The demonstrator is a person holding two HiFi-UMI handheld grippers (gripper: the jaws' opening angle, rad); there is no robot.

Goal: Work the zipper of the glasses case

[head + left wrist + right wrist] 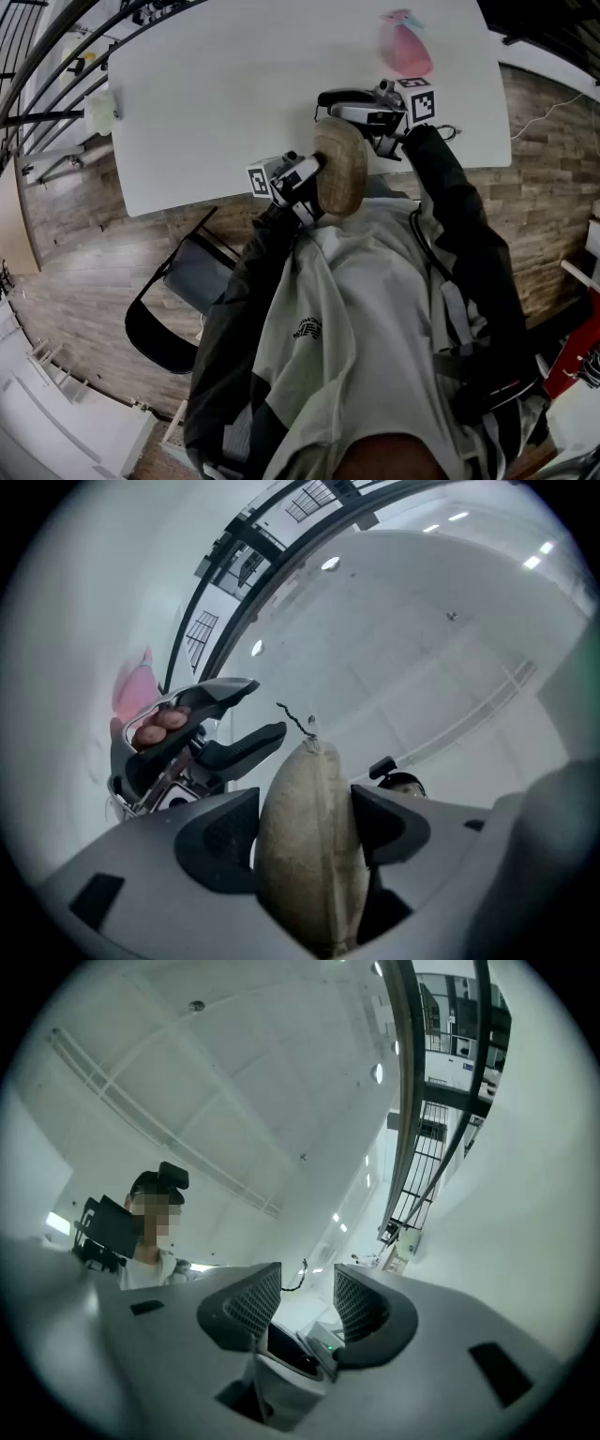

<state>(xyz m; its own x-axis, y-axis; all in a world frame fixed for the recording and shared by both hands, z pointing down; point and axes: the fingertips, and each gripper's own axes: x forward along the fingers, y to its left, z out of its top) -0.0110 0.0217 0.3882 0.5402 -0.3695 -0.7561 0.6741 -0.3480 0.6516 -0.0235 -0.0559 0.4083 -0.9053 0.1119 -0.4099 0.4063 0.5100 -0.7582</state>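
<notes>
In the head view, a tan oval glasses case (339, 167) is held up in the air over the near edge of the white table (234, 94). My left gripper (311, 176) is shut on its sides. In the left gripper view the case (309, 846) stands on end between the pads, with its thin dark zipper cord (293, 717) sticking out at the top. My right gripper (330, 105) hovers just beyond the case's far end, open (267, 708). In the right gripper view nothing sits between its jaws (307, 1302); only the thin cord (297, 1277) shows beyond them.
A pink object (405, 47) lies at the table's far right. A pale green thing (101, 111) hangs at the table's left edge. A black chair (178, 300) stands on the wooden floor at my left. Dark railings run along the upper left.
</notes>
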